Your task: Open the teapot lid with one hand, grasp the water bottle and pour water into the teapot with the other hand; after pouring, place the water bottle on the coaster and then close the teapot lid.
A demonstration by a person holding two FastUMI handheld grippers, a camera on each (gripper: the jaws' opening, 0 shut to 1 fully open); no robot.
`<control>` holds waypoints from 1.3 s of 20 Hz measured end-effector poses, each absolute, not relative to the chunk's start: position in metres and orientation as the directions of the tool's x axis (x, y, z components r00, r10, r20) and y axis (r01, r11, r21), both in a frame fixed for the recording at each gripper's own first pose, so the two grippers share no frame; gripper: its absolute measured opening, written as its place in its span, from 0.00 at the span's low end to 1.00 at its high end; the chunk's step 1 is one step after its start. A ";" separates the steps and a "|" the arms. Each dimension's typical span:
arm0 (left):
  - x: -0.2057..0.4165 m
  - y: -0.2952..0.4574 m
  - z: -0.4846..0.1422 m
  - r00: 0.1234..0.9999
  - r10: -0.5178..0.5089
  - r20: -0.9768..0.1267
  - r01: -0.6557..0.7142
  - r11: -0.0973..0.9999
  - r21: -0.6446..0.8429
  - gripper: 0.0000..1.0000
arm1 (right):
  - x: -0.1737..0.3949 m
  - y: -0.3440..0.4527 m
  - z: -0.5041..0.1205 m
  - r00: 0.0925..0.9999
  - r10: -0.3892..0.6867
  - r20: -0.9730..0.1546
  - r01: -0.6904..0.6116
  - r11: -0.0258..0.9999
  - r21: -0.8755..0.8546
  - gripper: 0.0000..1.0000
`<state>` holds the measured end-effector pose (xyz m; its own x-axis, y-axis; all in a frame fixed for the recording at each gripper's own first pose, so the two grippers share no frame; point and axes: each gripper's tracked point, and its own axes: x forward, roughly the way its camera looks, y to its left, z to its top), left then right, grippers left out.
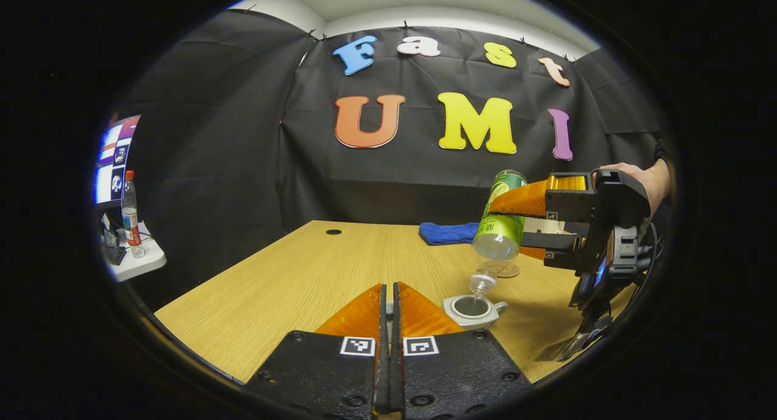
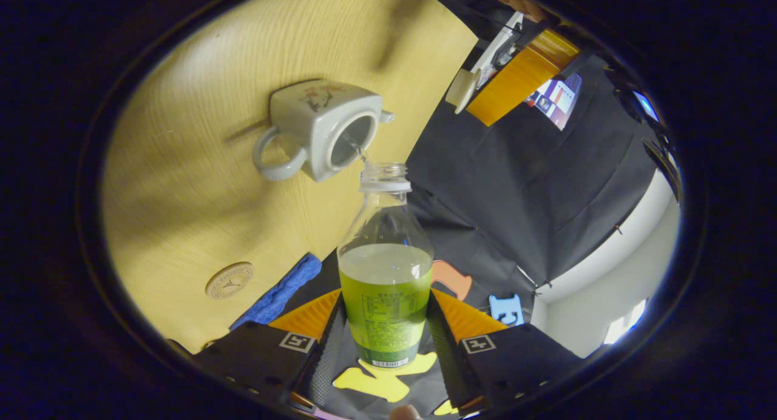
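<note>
Now the bottle (image 2: 385, 268) is tipped neck-down over the open teapot (image 1: 473, 311), w/ the right gripper (image 2: 385, 323) clamped on its labelled lower body, both fingers pressing the sides. A thin stream runs from the mouth into the pot's opening in the right gripper view. Pot sits on the table (image 1: 291, 280) toward its near-right part; coaster (image 1: 508, 270) lies just behind it, and a blue cloth (image 1: 448, 232) lies by the far edge. Left gripper (image 1: 389, 311) has jaws nearly together; in the right gripper view a pale lid (image 2: 462, 89) sits at its tips, so it's prob. pinching that, though the contact is too small to be sure. Handling: bottle is thin clear plastic, about half full, so light-ish but the liquid shifts as it tilts; walls likely flex if squeezed hard, label maybe slick. Mid-body grip as now looks right, keeps the neck free. Pot is ceramic, stiff, fragile, prob. heavy enough to stay put; lid small & smooth, easy to drop, best held by its knob.
</note>
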<state>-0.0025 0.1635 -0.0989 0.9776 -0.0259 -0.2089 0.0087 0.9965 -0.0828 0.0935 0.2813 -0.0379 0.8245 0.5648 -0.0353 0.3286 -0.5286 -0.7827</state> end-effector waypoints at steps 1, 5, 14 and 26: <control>-0.003 0.165 -0.099 0.977 -0.026 -0.211 0.009 0.997 -0.082 0.03 | 0.093 0.283 -0.038 0.824 0.565 -0.035 0.330 -0.530 -0.781 0.73; -0.004 0.165 -0.102 0.976 -0.030 -0.216 0.013 0.996 -0.083 0.03 | 0.091 0.285 -0.038 0.824 0.566 -0.035 0.329 -0.527 -0.783 0.72; -0.006 0.171 -0.095 0.979 -0.023 -0.204 0.005 0.996 -0.087 0.03 | 0.099 0.272 -0.052 0.855 0.508 -0.108 0.132 -0.414 -0.900 0.72; -0.003 0.155 -0.078 0.985 -0.010 -0.172 -0.005 0.996 -0.085 0.03 | 0.093 0.249 -0.067 0.814 0.472 -0.339 -0.499 0.267 -0.825 0.75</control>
